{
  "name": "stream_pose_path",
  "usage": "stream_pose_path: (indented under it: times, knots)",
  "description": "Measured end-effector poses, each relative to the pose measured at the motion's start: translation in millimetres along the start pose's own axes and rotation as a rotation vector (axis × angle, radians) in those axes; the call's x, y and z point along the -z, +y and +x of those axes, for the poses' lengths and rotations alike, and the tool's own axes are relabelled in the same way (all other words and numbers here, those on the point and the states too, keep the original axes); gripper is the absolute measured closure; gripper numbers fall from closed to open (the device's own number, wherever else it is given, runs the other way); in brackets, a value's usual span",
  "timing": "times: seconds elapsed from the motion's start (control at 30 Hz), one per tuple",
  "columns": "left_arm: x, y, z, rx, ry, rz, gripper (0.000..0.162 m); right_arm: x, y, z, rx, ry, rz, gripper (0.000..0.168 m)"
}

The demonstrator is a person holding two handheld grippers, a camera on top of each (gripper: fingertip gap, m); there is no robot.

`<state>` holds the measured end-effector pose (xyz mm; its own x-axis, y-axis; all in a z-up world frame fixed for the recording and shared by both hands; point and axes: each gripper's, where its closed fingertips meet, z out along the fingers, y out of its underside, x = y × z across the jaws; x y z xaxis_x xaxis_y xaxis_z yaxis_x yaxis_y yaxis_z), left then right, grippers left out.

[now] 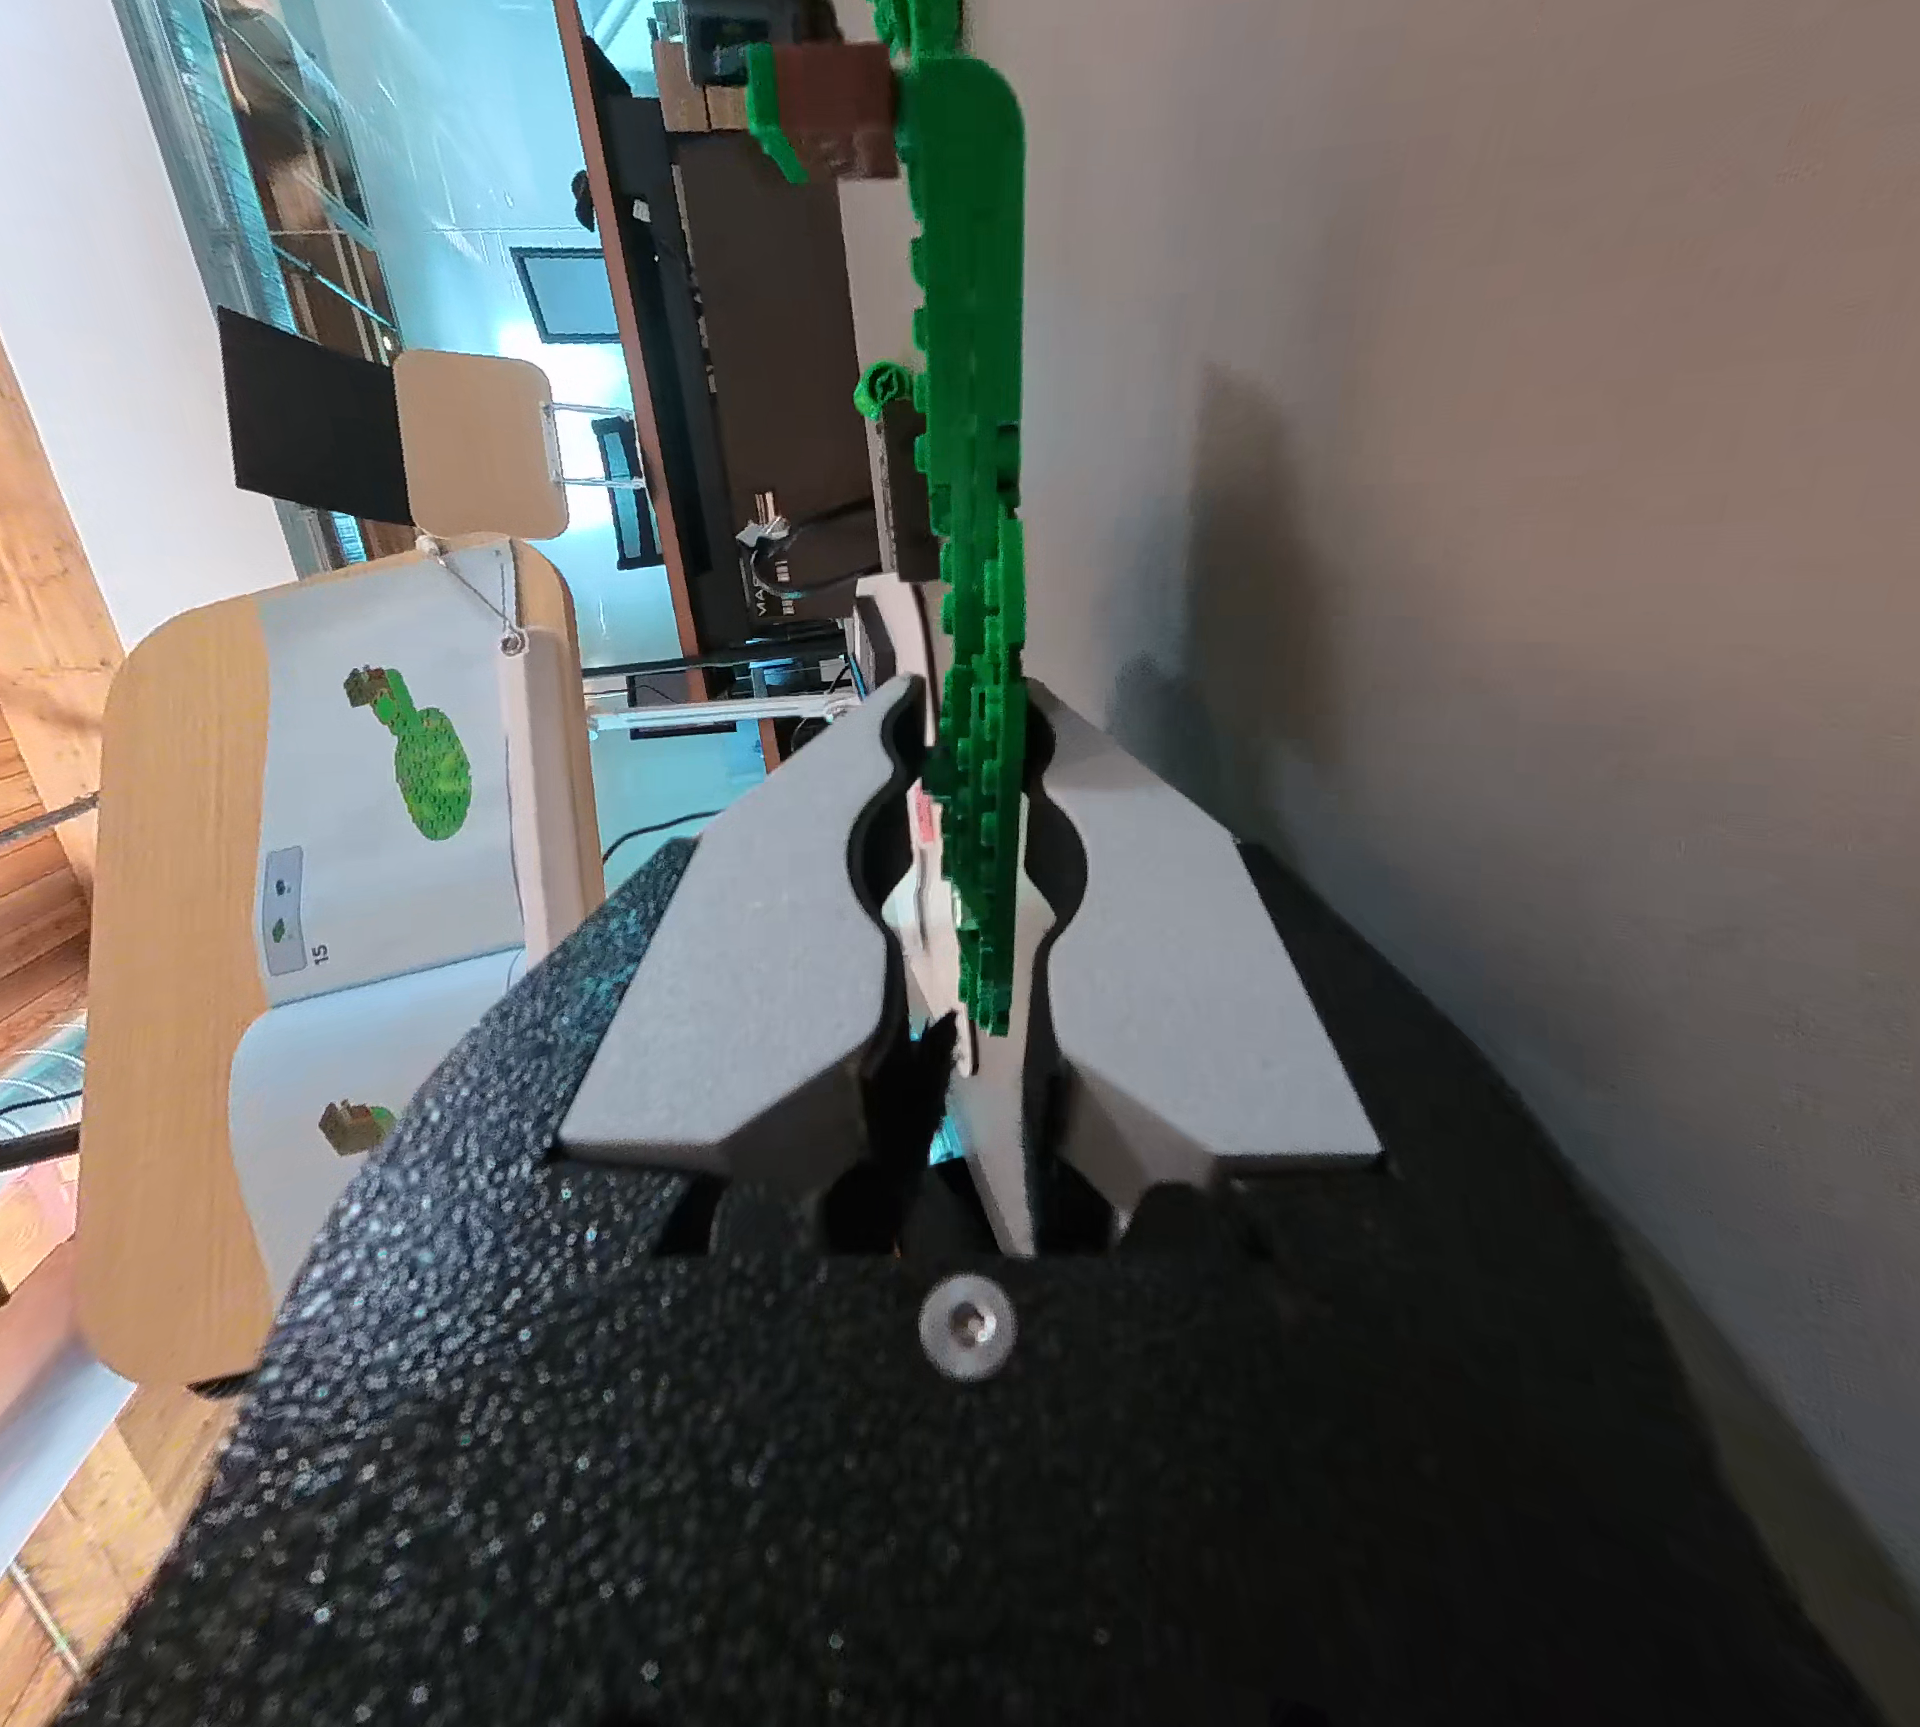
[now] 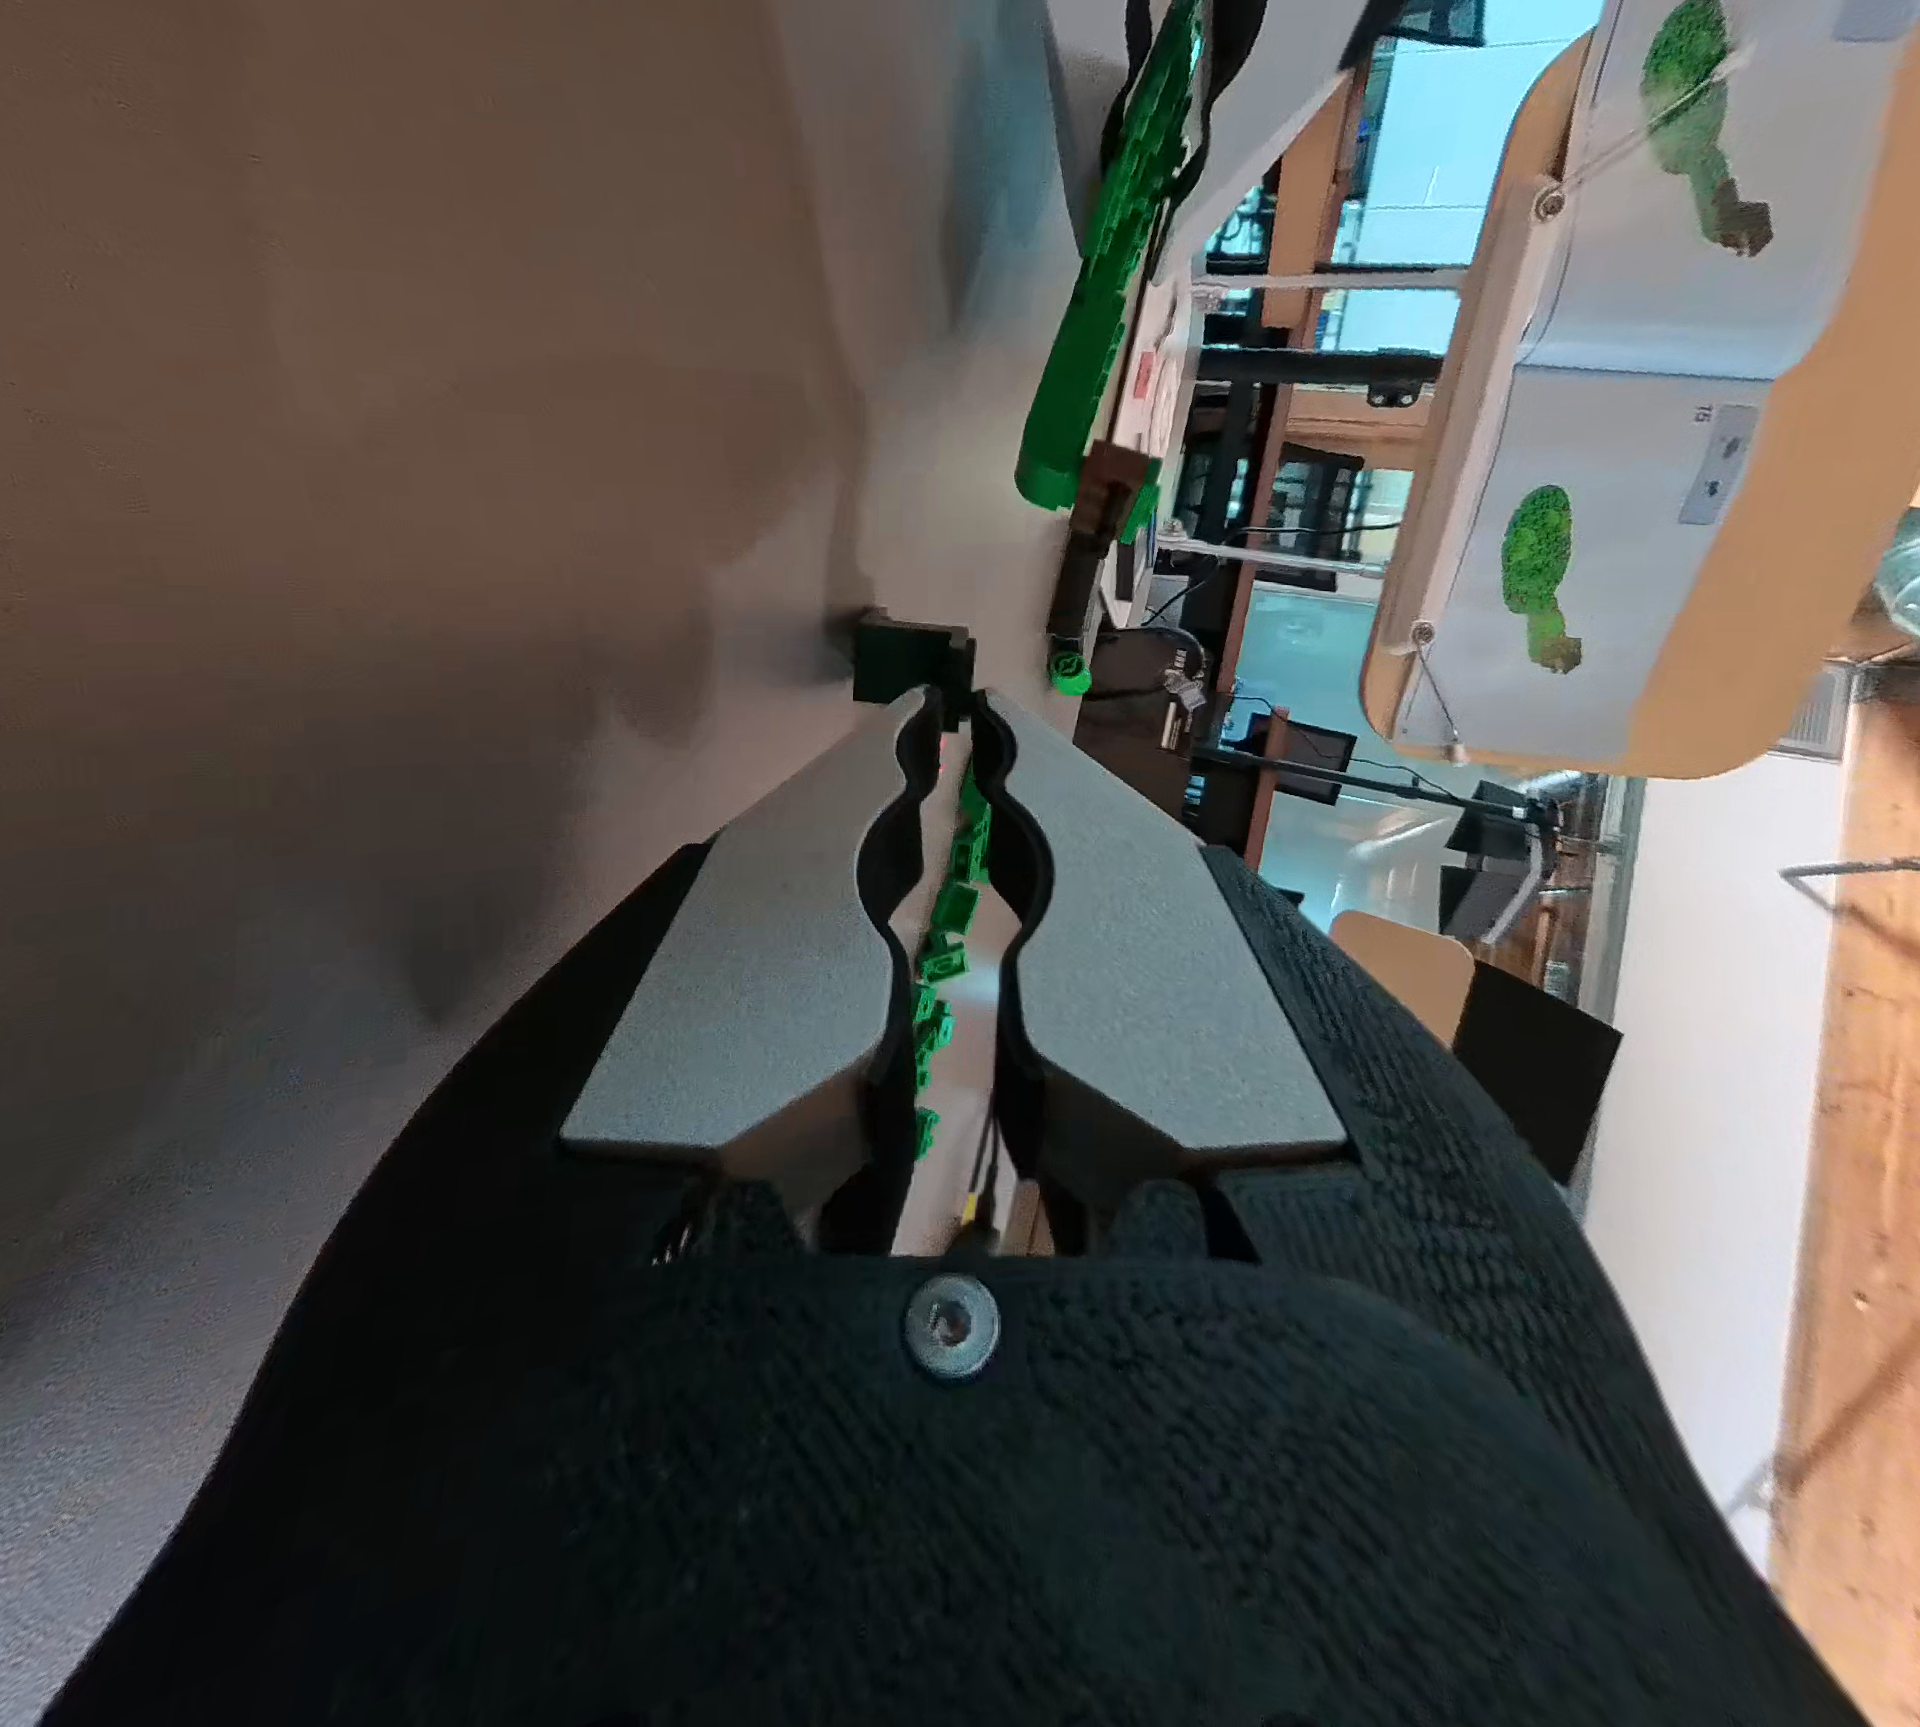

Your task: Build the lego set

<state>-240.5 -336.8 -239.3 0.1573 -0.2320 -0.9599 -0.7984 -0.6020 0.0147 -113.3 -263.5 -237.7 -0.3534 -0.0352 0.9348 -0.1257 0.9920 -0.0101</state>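
Left tongs (image 1: 982,732) narrowly parted, clamping green lego plate (image 1: 971,389)

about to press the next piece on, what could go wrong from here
1. The left claw pinches only the near edge of the green plate, so pressing far out could lever it loose.
2. The right claw holds the dark piece by one end; it could twist or drop.
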Motion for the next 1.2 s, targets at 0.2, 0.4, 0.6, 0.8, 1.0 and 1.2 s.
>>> stream_pose_path:
  times: [0.2,0.4,0.6,0.8,1.0,1.2]
  knots:
    - [-0.8,-0.3,2.4,0.0,0.014,-0.001,0.149,0.6,12.6,-8.3,-0.074,-0.052,-0.035,0.157]
    - [-1.7,-0.3,5.1,-0.002,0.028,-0.002,0.149,9.1,32.1,-14.0,-0.327,-0.134,-0.065,0.148]
    - [-1.8,-1.2,5.3,-0.01,0.028,-0.002,0.149,14.5,22.7,-11.0,-1.055,-0.317,0.077,0.133]
    - [-1.3,-4.9,5.1,-0.03,0.023,0.006,0.149,1.4,9.7,4.9,-1.43,-0.335,0.073,0.123]
    - [-1.0,-9.1,5.7,-0.046,0.023,0.015,0.149,-10.4,14.9,-2.4,-1.483,-0.295,-0.031,0.126]
    - [-1.5,-14.4,7.9,-0.058,0.025,0.028,0.149,-14.9,15.1,-8.4,-1.497,-0.313,-0.071,0.138]
